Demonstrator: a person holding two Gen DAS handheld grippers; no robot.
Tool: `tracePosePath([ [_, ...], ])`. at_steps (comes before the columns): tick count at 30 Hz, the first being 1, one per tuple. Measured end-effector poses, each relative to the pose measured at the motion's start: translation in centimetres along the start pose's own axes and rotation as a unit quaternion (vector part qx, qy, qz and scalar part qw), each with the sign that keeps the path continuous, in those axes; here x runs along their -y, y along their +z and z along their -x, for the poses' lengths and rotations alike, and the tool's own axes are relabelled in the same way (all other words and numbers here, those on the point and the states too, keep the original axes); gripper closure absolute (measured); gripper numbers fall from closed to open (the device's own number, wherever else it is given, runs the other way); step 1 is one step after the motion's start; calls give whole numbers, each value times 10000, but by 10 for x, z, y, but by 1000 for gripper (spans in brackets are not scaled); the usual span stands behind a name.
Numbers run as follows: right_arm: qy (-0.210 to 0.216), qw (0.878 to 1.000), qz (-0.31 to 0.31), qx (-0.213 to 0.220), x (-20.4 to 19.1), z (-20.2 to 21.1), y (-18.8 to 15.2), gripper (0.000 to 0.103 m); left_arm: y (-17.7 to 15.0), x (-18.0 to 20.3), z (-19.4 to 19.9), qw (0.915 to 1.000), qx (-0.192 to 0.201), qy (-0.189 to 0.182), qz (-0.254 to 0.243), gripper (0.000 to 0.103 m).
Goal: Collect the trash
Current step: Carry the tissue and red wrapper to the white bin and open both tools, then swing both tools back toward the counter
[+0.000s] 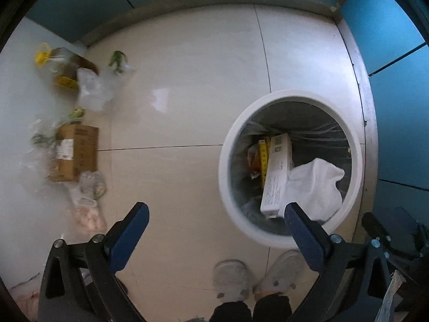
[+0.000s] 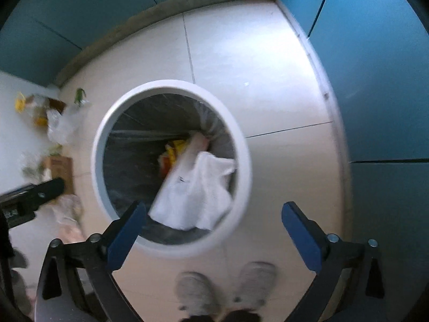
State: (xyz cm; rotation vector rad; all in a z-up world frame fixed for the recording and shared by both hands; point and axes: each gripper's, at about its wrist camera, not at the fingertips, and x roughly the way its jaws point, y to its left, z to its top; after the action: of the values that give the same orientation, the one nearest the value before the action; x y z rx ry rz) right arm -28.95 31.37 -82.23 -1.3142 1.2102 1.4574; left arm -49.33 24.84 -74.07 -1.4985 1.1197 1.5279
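A round white trash bin (image 1: 228,177) (image 2: 102,145) with a dark liner stands on the tiled floor. Inside it lie a white carton (image 1: 276,177), yellow packaging (image 1: 264,158) (image 2: 174,147) and a white plastic bag (image 1: 316,187) (image 2: 198,196). My left gripper (image 1: 216,216) points down over the floor just left of the bin, open, nothing between its blue pads. My right gripper (image 2: 214,214) hangs over the bin's near rim, open and empty. Loose trash lies at the left: a brown cardboard box (image 1: 75,155) (image 2: 60,169), clear plastic bags (image 1: 92,91) (image 2: 60,126), a yellow-capped bottle (image 1: 53,64).
Blue wall panels (image 1: 388,40) (image 2: 375,80) with a grey skirting close the corner behind and right of the bin. A person's grey shoes (image 1: 233,279) (image 2: 198,292) stand just below the bin. A green scrap (image 1: 118,60) lies by the far wall. The other gripper shows at the left edge (image 2: 34,196).
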Motion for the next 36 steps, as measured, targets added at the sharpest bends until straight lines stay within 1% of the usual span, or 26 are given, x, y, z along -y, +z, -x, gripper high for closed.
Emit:
tracePosePath([
  [4, -204, 9997, 110, 51, 0, 33, -9, 1, -19, -3, 41, 9996, 224, 156, -3, 0],
  [9, -192, 9995, 142, 193, 0, 94, -27, 1, -40, -11, 105, 9991, 420, 42, 82, 0],
  [12, -221, 9990, 230, 328, -4, 143, -37, 1, -53, -16, 147, 9986, 525, -8, 98, 0],
  [13, -208, 9987, 256, 380, -6, 162, -41, 1, -59, -19, 169, 9982, 583, -53, 100, 0],
  [16, -215, 9977, 322, 564, -12, 221, -52, 1, -73, -21, 212, 9975, 686, -124, 83, 0],
  [18, -233, 9966, 358, 703, -15, 261, -60, 1, -84, -26, 249, 9965, 819, -169, 93, 0],
  [23, -163, 9941, 378, 1004, -23, 359, -82, 1, -111, -38, 324, 9934, 1106, -274, 95, 0],
  [29, -22, 9907, 407, 1299, -32, 459, -112, 1, -145, -52, 400, 9894, 1424, -282, -17, 0],
  [33, 122, 9887, 367, 1448, -39, 516, -135, 1, -170, -63, 444, 9859, 1645, -311, -12, 0],
  [36, 149, 9867, 361, 1576, -46, 553, -156, 1, -187, -67, 468, 9835, 1777, -342, -57, 0],
])
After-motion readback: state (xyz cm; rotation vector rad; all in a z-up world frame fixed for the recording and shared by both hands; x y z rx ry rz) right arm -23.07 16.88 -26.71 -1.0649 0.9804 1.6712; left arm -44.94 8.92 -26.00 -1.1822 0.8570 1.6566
